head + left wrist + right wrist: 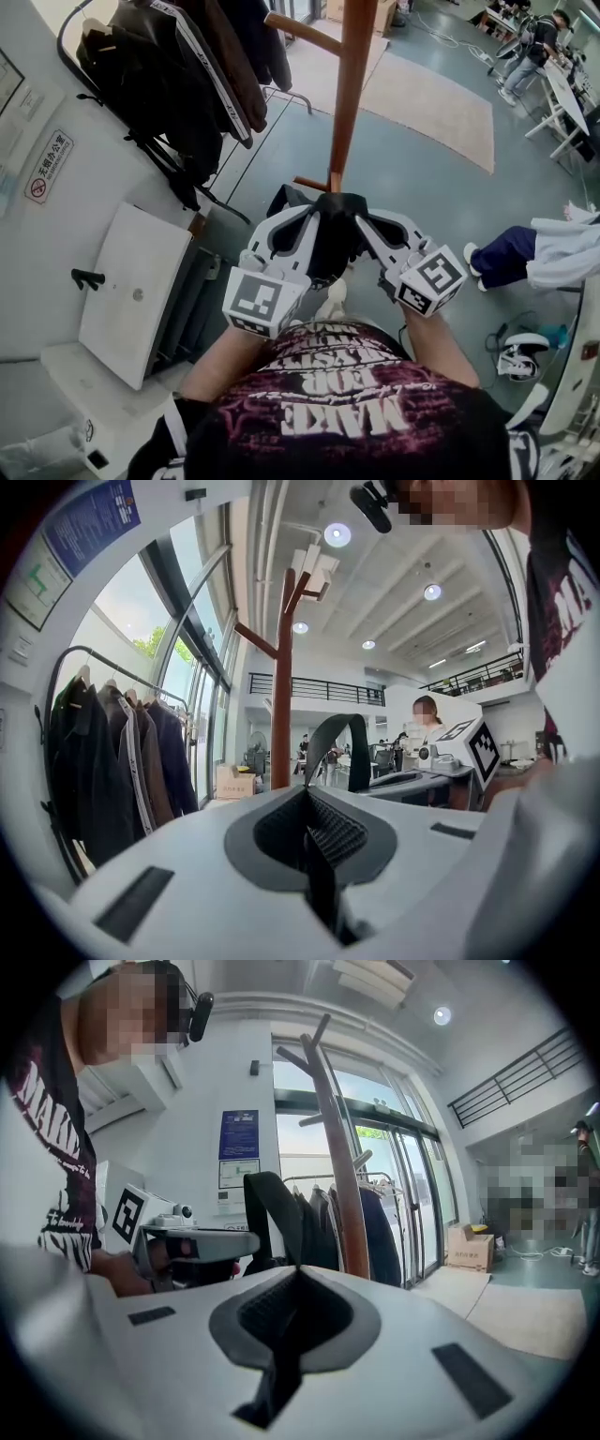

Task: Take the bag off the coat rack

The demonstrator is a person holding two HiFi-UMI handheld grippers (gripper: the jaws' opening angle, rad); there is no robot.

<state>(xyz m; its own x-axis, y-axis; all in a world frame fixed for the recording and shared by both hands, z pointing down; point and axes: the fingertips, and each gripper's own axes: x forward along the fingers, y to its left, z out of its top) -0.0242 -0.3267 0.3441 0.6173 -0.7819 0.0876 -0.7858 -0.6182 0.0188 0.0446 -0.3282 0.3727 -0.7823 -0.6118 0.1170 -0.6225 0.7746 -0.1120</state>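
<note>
Two straps' worth of black webbing is what I have hold of. My left gripper point(306, 803) has its jaws closed on a black strap point(333, 738), which rises from between them and arches over in a loop beside the pole. My right gripper point(298, 1279) has its jaws closed as well, pinched on black webbing that climbs up and to the left out of the gap (whether it is the other end of that same loop I cannot tell).

From the head view the bag point(333, 239) sits between my two grippers, a dark bundle held close in front of me, with the left gripper on its left side and the right gripper on its right. It is on the near side of the coat rack point(350, 94), low against the brown pole and near its foot; whether the bag touches the pole I cannot tell. The rack's branches fork off high up the pole, well above the loop of strap.

To the left a rail carries a row of dark jackets point(178, 84), one with a white stripe down it. A white box point(136, 291) lies on the near left, against the wall. Beyond the coat rack, on the far side of the grey floor point(394, 187), lies a pale rug point(431, 103). At the right edge a seated person's legs point(511, 255) reach into view.
</note>
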